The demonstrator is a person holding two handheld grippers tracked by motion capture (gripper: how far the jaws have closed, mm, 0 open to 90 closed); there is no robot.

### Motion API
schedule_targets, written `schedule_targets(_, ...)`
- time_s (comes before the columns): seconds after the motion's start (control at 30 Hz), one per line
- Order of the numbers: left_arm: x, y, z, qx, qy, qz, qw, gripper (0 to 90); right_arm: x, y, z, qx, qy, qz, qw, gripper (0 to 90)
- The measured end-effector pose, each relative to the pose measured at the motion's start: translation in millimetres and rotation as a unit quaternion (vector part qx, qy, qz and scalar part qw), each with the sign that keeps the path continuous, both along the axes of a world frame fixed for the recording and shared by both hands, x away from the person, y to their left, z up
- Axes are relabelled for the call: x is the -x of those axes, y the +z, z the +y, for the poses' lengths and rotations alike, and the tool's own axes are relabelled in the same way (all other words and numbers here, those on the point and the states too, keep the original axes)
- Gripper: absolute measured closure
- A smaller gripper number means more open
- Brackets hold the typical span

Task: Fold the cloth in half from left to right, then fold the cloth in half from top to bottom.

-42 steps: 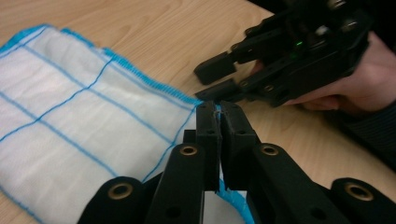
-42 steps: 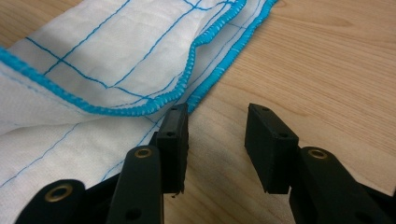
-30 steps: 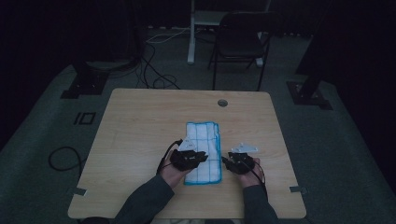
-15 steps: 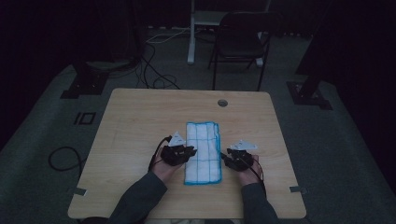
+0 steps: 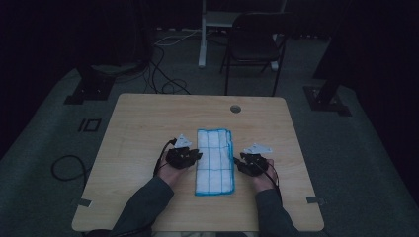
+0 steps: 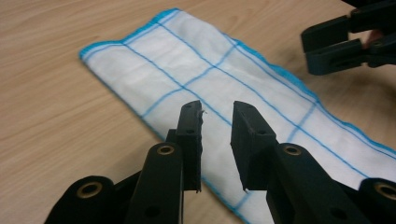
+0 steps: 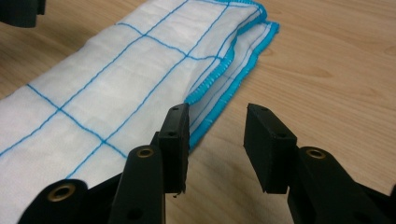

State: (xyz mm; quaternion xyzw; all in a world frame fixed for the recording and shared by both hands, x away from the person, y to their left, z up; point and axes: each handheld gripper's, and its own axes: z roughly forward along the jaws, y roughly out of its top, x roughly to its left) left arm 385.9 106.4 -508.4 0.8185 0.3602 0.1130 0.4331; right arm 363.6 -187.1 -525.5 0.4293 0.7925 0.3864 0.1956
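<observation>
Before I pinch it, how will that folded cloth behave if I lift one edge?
The cloth is probably floppy: its thin hemmed layers lie flat, so it should drape. The layers separate at the blue edge, so the fold may open. It looks light and would likely slide on the table.

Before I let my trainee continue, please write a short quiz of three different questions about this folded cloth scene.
1. True or false: the cloth is held between the left gripper fingers.
2. Which colour are the cloth's border and grid lines: A red, B blue, C green?
3. What lies between the right gripper fingers?

Key: 1 false, the cloth lies flat and both grippers are open. 2 B. 3 Nothing, just table; the stacked cloth edges lie beside them.
</observation>
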Motion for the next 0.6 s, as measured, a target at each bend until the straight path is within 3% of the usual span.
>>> schedule_targets(0.6, -27.4, -3.8, 0.9, -0.014, 0.026, 0.000, 0.9996, 72.5, -11.3, 0.7, 2.1, -0.009, -0.006, -0.002, 0.9999, 59.8)
